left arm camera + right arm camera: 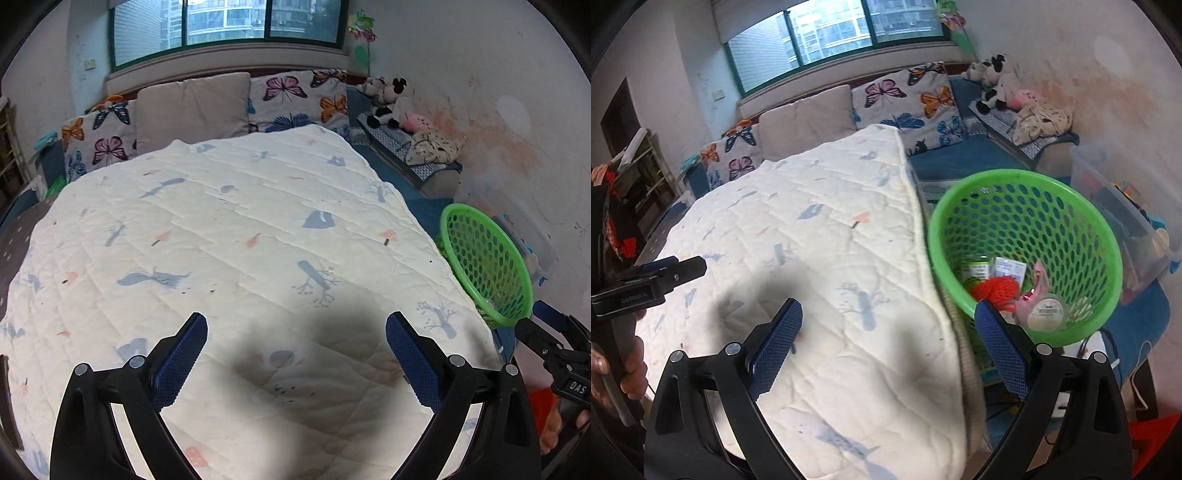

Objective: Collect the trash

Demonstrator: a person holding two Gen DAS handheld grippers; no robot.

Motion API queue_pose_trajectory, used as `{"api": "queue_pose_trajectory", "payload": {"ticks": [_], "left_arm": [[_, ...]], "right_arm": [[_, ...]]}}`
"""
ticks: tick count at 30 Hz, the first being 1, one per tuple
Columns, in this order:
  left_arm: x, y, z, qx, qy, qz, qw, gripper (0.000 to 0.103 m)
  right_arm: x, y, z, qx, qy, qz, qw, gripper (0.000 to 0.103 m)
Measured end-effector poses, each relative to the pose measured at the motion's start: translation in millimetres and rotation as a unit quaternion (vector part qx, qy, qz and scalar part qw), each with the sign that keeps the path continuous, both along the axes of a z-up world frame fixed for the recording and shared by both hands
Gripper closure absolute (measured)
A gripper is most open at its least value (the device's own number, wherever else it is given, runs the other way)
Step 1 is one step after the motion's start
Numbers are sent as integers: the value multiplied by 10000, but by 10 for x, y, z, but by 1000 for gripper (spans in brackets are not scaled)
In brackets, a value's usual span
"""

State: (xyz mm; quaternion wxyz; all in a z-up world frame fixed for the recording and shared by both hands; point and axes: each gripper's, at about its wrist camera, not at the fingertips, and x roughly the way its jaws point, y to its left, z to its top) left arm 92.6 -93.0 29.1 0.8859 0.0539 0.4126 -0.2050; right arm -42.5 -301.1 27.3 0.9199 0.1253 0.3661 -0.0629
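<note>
One green basket point(1027, 206) beside one quilt point(820, 295). In the basket: two small cartons point(995, 271), one orange net point(995, 290), one pink wrapper point(1036, 291), one round lidded cup point(1049, 312). At the bed head: two butterfly pillows point(295, 99), one plain cushion point(192, 107).

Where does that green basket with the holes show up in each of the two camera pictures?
Left wrist view: the green basket sits at the right edge, beside the quilt, seen side-on.
Right wrist view: the basket is right of centre, seen from above, with trash inside.
Shared landmark: the butterfly pillow under the window.
</note>
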Motion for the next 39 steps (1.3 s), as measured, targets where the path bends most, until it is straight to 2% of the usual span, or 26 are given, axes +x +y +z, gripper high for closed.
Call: {"api": "queue_pose_trajectory", "payload": {"ticks": [16,28,39], "left_arm": [[-143,225,10,146,-256,285,9992,9],[-172,346,-43,181,-242,445,9985,9],[-212,328,-2,319,-402,482,9975,9]], "right_arm": [[60,294,69,-175,-87,305,9993,7],[92,363,49,-259,-65,344,9991,7],[103,380,38,-309,-64,332,9989,7]]}}
